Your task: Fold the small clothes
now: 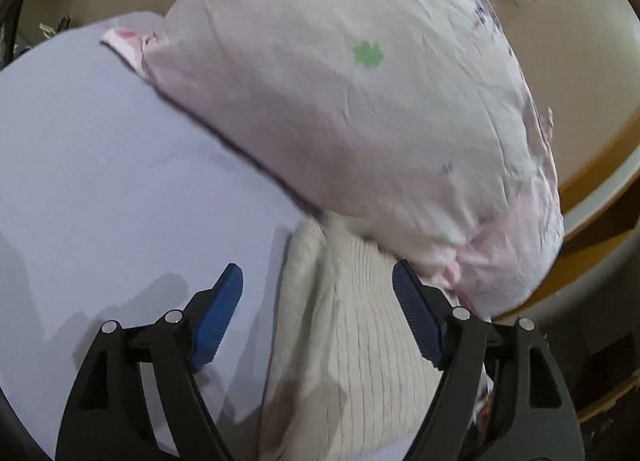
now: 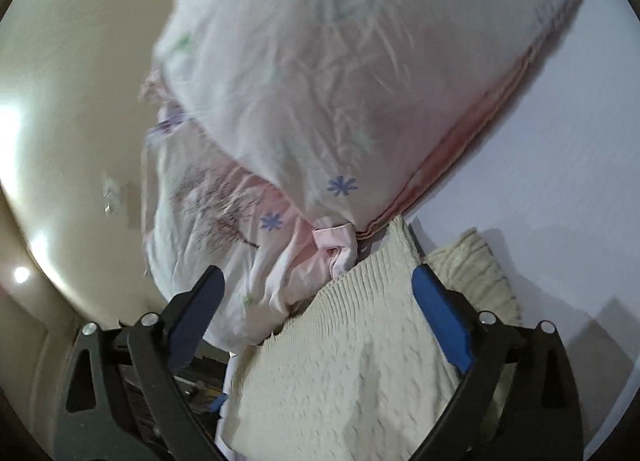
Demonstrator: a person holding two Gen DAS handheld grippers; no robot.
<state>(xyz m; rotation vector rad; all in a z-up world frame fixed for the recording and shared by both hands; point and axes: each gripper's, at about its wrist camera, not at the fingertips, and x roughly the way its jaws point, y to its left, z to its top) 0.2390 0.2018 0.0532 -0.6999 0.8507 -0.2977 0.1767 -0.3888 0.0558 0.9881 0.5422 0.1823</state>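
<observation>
A pale pink printed garment [image 1: 360, 101] with a green clover lies spread on the white table [image 1: 100, 161]; it also shows in the right wrist view [image 2: 320, 81], with blue star prints and a pink hem. A cream ribbed knit garment [image 1: 352, 341] lies folded in front of it, partly under its edge, and shows in the right wrist view [image 2: 340, 361]. My left gripper [image 1: 318, 281] is open above the knit, holding nothing. My right gripper [image 2: 318, 285] is open above the knit and the pink garment's bunched edge, holding nothing.
The table's right edge drops to a wooden floor and a beige wall [image 1: 580, 81]. In the right wrist view a beige wall [image 2: 80, 101] is at the left and bare white tabletop [image 2: 560, 141] at the right.
</observation>
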